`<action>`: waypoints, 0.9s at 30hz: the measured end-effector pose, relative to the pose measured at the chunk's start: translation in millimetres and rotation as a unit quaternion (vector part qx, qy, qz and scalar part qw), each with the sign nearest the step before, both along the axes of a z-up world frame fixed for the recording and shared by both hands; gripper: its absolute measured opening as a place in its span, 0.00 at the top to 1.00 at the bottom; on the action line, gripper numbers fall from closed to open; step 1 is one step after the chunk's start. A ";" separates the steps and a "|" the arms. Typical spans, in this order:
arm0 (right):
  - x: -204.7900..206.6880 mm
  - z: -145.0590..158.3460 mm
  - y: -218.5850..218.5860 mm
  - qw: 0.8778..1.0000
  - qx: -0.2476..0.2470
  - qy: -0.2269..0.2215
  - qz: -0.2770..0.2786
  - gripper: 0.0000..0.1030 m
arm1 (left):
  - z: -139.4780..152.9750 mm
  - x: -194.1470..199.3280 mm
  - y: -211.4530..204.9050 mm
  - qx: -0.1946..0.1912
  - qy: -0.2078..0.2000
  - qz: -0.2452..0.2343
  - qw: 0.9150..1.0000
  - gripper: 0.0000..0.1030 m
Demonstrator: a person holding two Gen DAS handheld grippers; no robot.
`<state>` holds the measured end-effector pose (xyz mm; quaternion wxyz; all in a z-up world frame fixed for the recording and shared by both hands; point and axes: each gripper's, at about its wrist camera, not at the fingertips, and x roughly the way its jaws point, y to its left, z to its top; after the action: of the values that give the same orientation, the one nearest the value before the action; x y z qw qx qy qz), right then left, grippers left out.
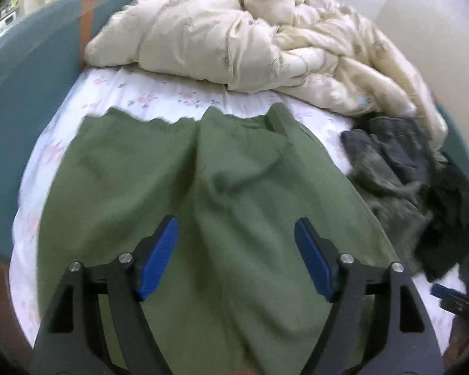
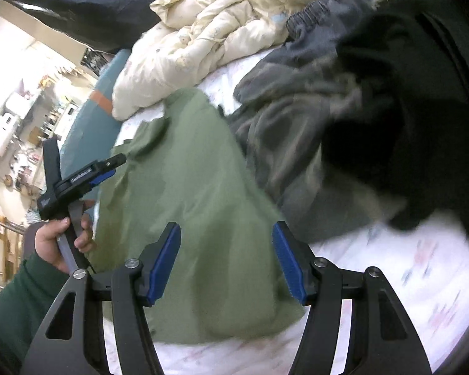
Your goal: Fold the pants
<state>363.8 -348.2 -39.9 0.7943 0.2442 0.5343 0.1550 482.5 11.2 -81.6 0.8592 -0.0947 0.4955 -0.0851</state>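
1. Left wrist view: the left hand-held gripper (image 1: 236,251) hangs over the green pants (image 1: 203,193), its blue pads wide apart with nothing between them and no cloth pinched.
2. Here the pants lie spread on the bed (image 1: 159,93), which has a white sheet with a pink flower print. The gathered waistband is at the far edge, and the fabric runs toward the camera under the jaws.
3. A rumpled cream quilt (image 1: 234,37) is heaped beyond the waistband. A pile of dark clothes (image 1: 400,175) sits on the sheet just beside the right edge of the pants.
4. Right wrist view: the right hand-held gripper (image 2: 226,257) stands with its jaws well apart and empty, hovering above the near end of the pants (image 2: 184,193).
5. In this view the pants lie along the bed (image 2: 422,265), with the dark clothes (image 2: 344,118) touching their right side and the cream quilt (image 2: 215,28) at the far end.
6. At the left, a hand (image 2: 61,239) in a green sleeve holds the handle of the left hand-held gripper (image 2: 109,167) above the left edge of the pants. From this angle I cannot tell how wide its jaws are.
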 end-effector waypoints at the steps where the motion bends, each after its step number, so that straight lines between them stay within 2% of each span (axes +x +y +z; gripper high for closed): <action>1: -12.1 0.3 1.1 1.000 0.011 -0.001 -0.005 0.39 | 4.6 -20.3 7.6 -0.004 -0.001 0.003 1.000 0.28; 4: -52.2 -6.9 1.3 0.998 0.058 0.008 -0.032 0.39 | 9.9 -89.6 25.8 -0.019 0.000 0.024 1.000 0.28; 6: -81.1 -21.3 -0.1 0.994 0.092 0.028 -0.058 0.38 | 5.4 -138.1 39.4 -0.046 0.009 0.051 0.998 0.25; 7: -93.9 -29.9 -0.1 0.991 0.108 0.037 -0.071 0.36 | -2.0 -161.9 47.3 -0.059 0.018 0.069 0.996 0.22; 11: -138.7 -84.5 17.0 0.975 0.166 0.097 -0.109 0.33 | -43.5 -238.6 68.2 -0.102 0.063 0.149 0.981 0.22; 13: -147.1 -105.8 30.4 0.966 0.201 0.111 -0.119 0.33 | -67.7 -266.1 70.3 -0.136 0.086 0.190 0.969 0.22; 14: -149.8 -114.9 39.9 0.962 0.217 0.113 -0.122 0.33 | -78.3 -277.9 70.1 -0.165 0.099 0.209 0.959 0.22; 16: -150.5 -125.8 62.4 0.959 0.235 0.110 -0.114 0.33 | -100.3 -302.4 67.1 -0.244 0.118 0.247 0.930 0.22; 17: -150.0 -128.8 71.9 0.959 0.240 0.109 -0.107 0.33 | -108.1 -310.2 62.7 -0.263 0.125 0.257 0.922 0.22; 18: -148.1 -133.2 81.5 0.957 0.248 0.110 -0.103 0.33 | -114.6 -315.2 57.3 -0.274 0.127 0.261 0.917 0.22; 19: -147.8 -137.9 90.0 0.955 0.255 0.116 -0.099 0.33 | -116.9 -314.1 50.4 -0.270 0.121 0.254 0.921 0.22; 21: -143.5 -147.8 102.2 0.954 0.252 0.127 -0.099 0.33 | -115.3 -303.0 41.9 -0.250 0.098 0.222 0.937 0.22; 22: -139.7 -149.9 104.5 0.956 0.248 0.125 -0.099 0.33 | -115.2 -294.8 41.8 -0.254 0.088 0.210 0.940 0.22; 24: -132.5 -150.4 98.3 0.953 0.258 0.116 -0.112 0.34 | -116.1 -281.8 49.3 -0.270 0.073 0.203 0.938 0.22; 27: -120.2 -146.3 72.5 0.953 0.244 0.085 -0.159 0.34 | -122.6 -274.3 76.3 -0.302 0.058 0.242 0.920 0.24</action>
<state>243.5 -275.6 -186.2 0.6762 0.5247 0.5003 0.1309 208.1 87.5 -204.2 0.7537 -0.4714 0.4577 -0.0145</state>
